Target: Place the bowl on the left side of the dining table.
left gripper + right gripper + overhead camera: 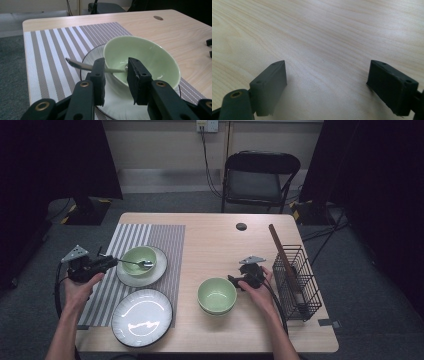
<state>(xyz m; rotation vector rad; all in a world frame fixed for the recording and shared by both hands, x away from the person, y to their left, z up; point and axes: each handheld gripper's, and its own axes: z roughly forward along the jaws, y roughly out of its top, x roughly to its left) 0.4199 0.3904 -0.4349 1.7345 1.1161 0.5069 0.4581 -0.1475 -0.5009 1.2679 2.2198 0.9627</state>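
A metal spoon (134,263) (80,65) lies in a pale green bowl (136,255) (150,57), its handle sticking out over the left rim. The bowl stands on a white plate (155,275) (93,54) on a striped placemat (130,235) (55,45). My left gripper (111,262) (116,62) is open at the spoon's handle, one jaw on each side and a clear gap between them. My right gripper (234,280) (327,65) hangs open over bare wood, just right of a second green bowl (217,295).
A dark-rimmed plate (142,316) lies at the front of the placemat. A black wire basket (296,280) holding a long wooden stick (281,252) stands at the table's right edge. A folding chair (260,175) is behind the table.
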